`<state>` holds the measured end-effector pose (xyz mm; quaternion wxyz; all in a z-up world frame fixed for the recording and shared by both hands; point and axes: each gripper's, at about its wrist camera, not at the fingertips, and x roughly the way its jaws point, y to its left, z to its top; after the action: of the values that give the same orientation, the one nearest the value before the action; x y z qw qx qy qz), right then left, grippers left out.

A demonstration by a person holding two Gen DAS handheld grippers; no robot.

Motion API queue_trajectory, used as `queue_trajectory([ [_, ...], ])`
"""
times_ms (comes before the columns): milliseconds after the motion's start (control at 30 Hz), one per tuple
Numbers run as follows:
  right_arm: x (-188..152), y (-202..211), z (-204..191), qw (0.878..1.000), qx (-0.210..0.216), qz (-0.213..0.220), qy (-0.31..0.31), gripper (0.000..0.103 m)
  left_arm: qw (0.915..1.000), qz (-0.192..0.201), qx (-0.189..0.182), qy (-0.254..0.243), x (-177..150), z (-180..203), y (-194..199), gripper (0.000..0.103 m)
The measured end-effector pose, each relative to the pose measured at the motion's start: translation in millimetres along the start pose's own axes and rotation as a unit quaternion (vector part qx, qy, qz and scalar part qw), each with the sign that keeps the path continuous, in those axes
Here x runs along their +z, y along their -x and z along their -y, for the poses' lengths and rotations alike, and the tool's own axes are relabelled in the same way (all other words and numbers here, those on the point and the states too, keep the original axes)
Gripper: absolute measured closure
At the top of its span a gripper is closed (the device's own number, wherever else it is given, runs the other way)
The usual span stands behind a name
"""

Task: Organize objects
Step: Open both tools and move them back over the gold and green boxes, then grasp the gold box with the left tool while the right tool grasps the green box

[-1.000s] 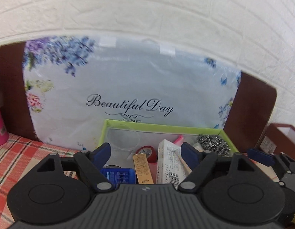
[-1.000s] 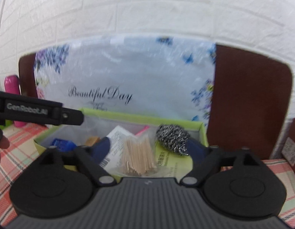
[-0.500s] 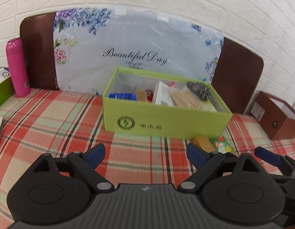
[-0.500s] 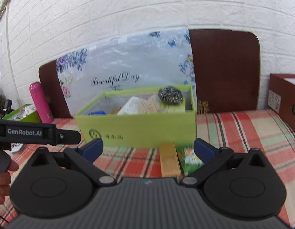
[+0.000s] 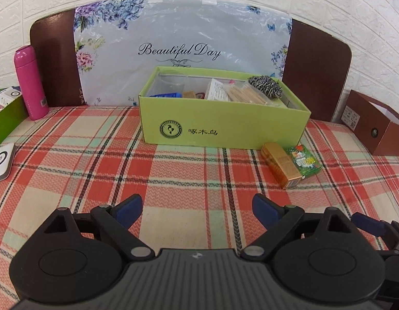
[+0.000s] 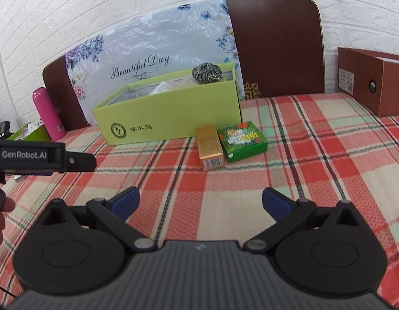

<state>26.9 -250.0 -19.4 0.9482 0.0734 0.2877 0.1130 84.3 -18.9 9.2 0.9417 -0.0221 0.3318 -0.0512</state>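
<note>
A lime-green box (image 5: pixel 225 126) stands at the back of the plaid table, also seen in the right wrist view (image 6: pixel 168 118). It holds a steel scourer (image 5: pixel 265 90), a bag of toothpicks (image 5: pixel 244 94), a white carton and small items. A gold box (image 5: pixel 280 165) and a green packet (image 5: pixel 304 160) lie on the cloth by its right front corner; both show in the right wrist view, gold box (image 6: pixel 209 147) and green packet (image 6: pixel 242 140). My left gripper (image 5: pixel 197 209) is open and empty above the cloth. My right gripper (image 6: pixel 200 202) is open and empty.
A pink flask (image 5: pixel 30 82) and a green tray (image 5: pixel 6 118) stand at the left. A white device (image 5: pixel 2 159) lies at the left edge. A brown box (image 5: pixel 375 124) stands at the right. A floral bag (image 5: pixel 178 49) leans on the brown headboard.
Both grippers have pulled back and down from over the green box to above the front of the table. The gold box and green packet have come into view.
</note>
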Motion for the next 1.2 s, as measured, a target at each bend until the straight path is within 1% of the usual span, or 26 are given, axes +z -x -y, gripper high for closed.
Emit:
queue_trajectory([
  [200, -7.7, -5.1, -5.1, 0.999, -0.017, 0.009, 0.029, 0.000, 0.9997, -0.018, 0.001, 0.018, -13.3, -11.7, -4.0, 0.008],
  [300, -3.2, -14.5, -10.4, 0.998, -0.017, 0.017, 0.051, 0.000, 0.9994, -0.026, 0.007, 0.024, -17.9, -18.5, -6.3, 0.008],
  [367, 3.2, -22.9, -13.3, 0.998, -0.016, 0.019, 0.063, 0.005, 0.9992, -0.028, 0.009, 0.029, -18.9, -22.3, -6.5, 0.008],
  [433, 10.9, -33.6, -14.1, 0.997, -0.018, 0.020, 0.070, 0.013, 0.9990, -0.027, 0.009, 0.035, -18.9, -25.8, -6.0, 0.008],
  [500, 18.9, -40.9, -13.1, 0.996, -0.028, 0.020, 0.077, 0.018, 0.9990, -0.022, 0.001, 0.040, -17.4, -27.9, -4.6, 0.008],
  [600, 28.3, -40.8, -4.5, 0.995, -0.049, 0.035, 0.082, 0.020, 0.9985, -0.014, -0.024, 0.048, -11.3, -24.5, -5.6, 0.008],
  [700, 31.9, -35.4, 12.5, 0.993, -0.075, 0.045, 0.078, 0.020, 0.9969, -0.024, -0.058, 0.047, -1.2, -8.1, -17.2, 0.008],
  [800, 29.1, -32.3, 31.3, 0.993, -0.097, 0.042, 0.061, 0.020, 0.9951, -0.030, -0.088, 0.031, 9.4, 18.3, -34.7, 0.008],
  [867, 26.2, -30.0, 44.7, 0.993, -0.105, 0.039, 0.040, 0.019, 0.9937, -0.033, -0.104, 0.024, 17.1, 36.7, -49.0, 0.008],
  [967, 22.6, -28.4, 55.5, 0.993, -0.111, 0.036, 0.028, 0.019, 0.9908, -0.042, -0.124, 0.034, 27.9, 58.7, -74.4, 0.008],
  [1067, 20.4, -28.4, 60.7, 0.993, -0.112, 0.034, 0.023, 0.015, 0.9883, -0.057, -0.134, 0.047, 37.7, 74.6, -100.1, 0.011],
  [1133, 20.0, -29.1, 63.2, 0.993, -0.111, 0.033, 0.018, 0.013, 0.9889, -0.062, -0.128, 0.044, 41.3, 82.8, -113.8, 0.013],
  [1200, 18.9, -30.9, 65.0, 0.994, -0.107, 0.029, 0.014, 0.013, 0.9902, -0.071, -0.115, 0.035, 42.6, 86.7, -128.0, 0.020],
])
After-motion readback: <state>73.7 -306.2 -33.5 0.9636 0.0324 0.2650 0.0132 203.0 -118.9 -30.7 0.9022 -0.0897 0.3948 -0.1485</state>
